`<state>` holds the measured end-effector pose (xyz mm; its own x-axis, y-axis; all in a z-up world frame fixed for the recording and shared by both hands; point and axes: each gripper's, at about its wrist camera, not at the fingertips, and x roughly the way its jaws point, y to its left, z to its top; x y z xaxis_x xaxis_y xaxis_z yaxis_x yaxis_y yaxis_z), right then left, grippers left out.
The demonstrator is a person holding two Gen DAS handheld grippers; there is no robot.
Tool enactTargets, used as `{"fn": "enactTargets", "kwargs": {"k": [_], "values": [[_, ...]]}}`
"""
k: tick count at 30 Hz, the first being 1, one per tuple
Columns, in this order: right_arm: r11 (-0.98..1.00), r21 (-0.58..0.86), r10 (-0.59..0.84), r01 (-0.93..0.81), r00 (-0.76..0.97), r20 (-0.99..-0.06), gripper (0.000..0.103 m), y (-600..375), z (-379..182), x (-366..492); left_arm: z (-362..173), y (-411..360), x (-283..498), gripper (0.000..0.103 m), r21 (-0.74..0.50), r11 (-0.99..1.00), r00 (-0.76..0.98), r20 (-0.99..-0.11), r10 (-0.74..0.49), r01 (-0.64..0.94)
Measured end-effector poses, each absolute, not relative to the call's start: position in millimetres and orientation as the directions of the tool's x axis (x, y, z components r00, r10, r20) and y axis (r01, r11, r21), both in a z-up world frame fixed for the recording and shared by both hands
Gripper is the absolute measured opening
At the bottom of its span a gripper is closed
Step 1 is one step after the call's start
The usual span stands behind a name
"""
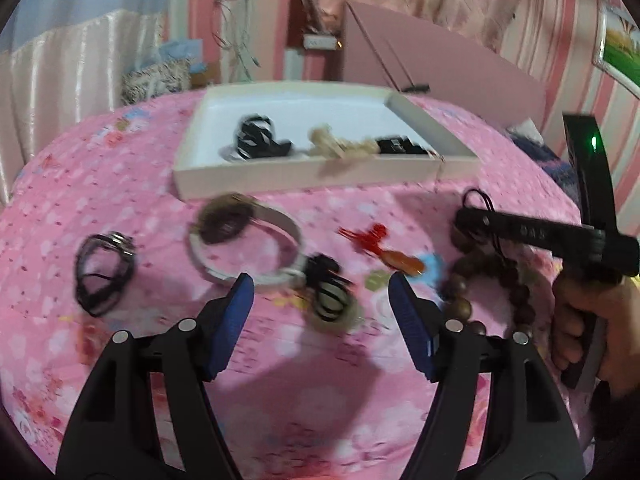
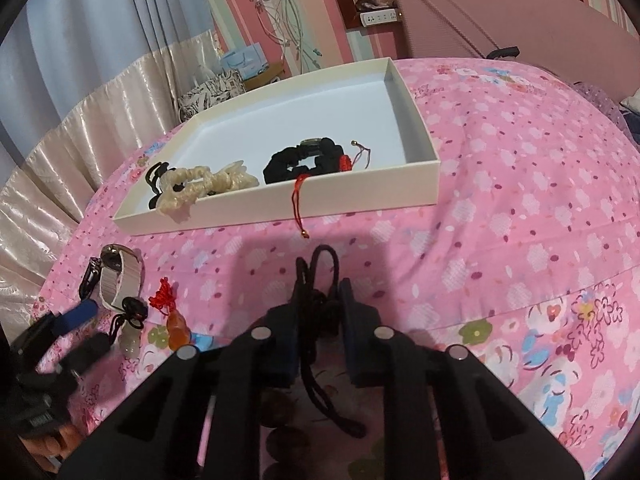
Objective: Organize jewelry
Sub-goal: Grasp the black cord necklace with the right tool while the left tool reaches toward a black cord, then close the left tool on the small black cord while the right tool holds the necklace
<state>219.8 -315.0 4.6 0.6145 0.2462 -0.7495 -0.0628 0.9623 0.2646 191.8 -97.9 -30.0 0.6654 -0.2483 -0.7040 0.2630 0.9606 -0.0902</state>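
A shallow white tray (image 1: 304, 178) (image 2: 416, 136) lies on the pink bedspread and holds a black scrunchie (image 2: 304, 160), a cream bead piece (image 2: 208, 182) and a red cord (image 2: 298, 200) hanging over its rim. My right gripper (image 2: 320, 296) (image 1: 474, 220) is shut on the black cord (image 2: 316, 276) of a brown wooden bead bracelet (image 1: 496, 284). My left gripper (image 1: 322, 292) is open above a black-corded pale pendant (image 1: 328, 296). Nearby lie a white-strapped watch (image 1: 248, 244), a black cord bracelet (image 1: 104, 276) and a red-tasselled orange pendant (image 1: 384, 248).
The bed's pink headboard (image 1: 440, 60) stands behind the tray. A curtain (image 2: 100, 92) hangs at the left. Cables dangle from a wall socket (image 2: 280, 4). Open bedspread lies right of the tray (image 2: 520, 200).
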Motion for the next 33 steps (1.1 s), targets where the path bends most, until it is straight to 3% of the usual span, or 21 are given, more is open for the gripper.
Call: {"fn": "enactTargets", "kwargs": {"k": [3,5,8,9,15,16,17,24,33], "values": [[0.957,0.284,0.261,-0.061,0.613,-0.746,0.017,-318,3,221,-34,-105,197,0.069,-0.062,0.966,0.664,-0.715,-0.22,0.252],[0.956,0.287,0.262,-0.06,0.613,-0.746,0.017,-319,3,221,-34,-106,198,0.063,-0.066,0.967,0.674,-0.705,-0.22,0.246],[0.956,0.286,0.262,-0.06,0.613,-0.746,0.017,-319,3,221,-36,-103,201,0.036,-0.088,0.966,0.668,-0.707,-0.232,0.243],[0.956,0.287,0.263,-0.06,0.612,-0.746,0.017,-319,3,221,-40,-101,204,0.017,-0.114,0.961,0.642,-0.723,-0.254,0.251],[0.952,0.301,0.273,-0.059,0.612,-0.743,0.017,-321,2,221,-43,-98,206,0.015,-0.153,0.957,0.634,-0.721,-0.28,0.248],[0.951,0.303,0.274,-0.058,0.612,-0.742,0.017,-321,2,221,-42,-97,204,0.005,-0.155,0.956,0.64,-0.715,-0.282,0.248],[0.952,0.301,0.273,-0.058,0.612,-0.742,0.017,-321,2,222,-40,-95,202,0.003,-0.156,0.957,0.653,-0.703,-0.281,0.244],[0.953,0.294,0.274,-0.072,0.621,-0.734,0.014,-322,4,221,-30,-89,196,0.003,-0.154,0.957,0.679,-0.677,-0.283,0.245],[0.938,0.317,0.32,-0.139,0.697,-0.642,0.014,-321,37,200,24,-61,185,0.002,-0.159,0.951,0.754,-0.581,-0.307,0.265]]}}
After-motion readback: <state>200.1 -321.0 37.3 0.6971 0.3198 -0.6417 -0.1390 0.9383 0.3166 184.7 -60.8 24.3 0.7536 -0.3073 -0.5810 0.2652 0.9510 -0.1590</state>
